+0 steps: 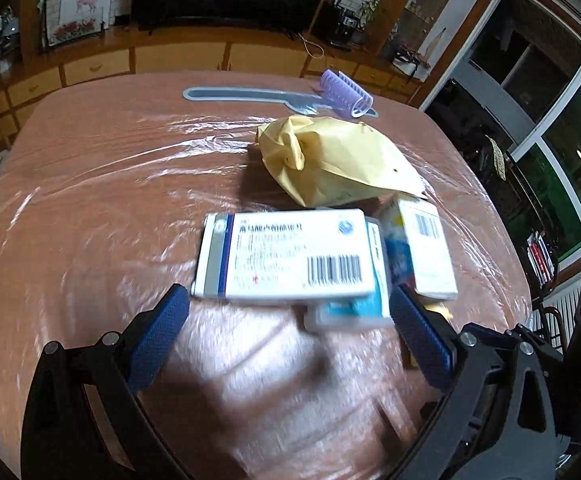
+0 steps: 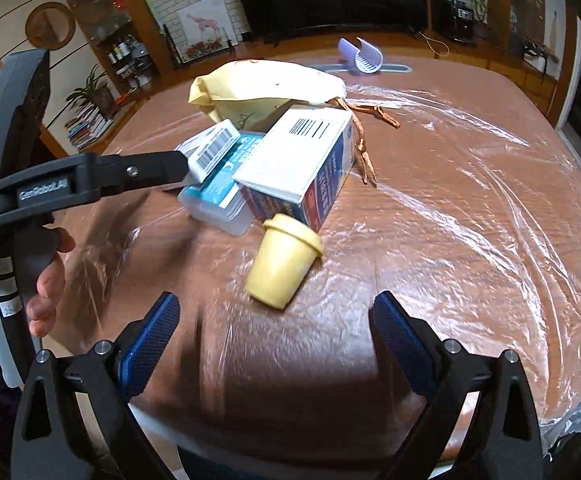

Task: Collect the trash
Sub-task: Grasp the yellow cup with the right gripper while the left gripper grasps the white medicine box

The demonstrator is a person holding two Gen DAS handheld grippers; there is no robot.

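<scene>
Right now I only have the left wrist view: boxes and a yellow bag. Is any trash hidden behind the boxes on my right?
Observer: Yes, a yellow cup lies on its side next to the blue-and-white box.
Operator: Has the right gripper got it?
Observer: No. The right gripper is open, with the cup just ahead of it, not gripped.
Operator: Anything else?
Observer: A copper-coloured cord lies beside that box.
</scene>
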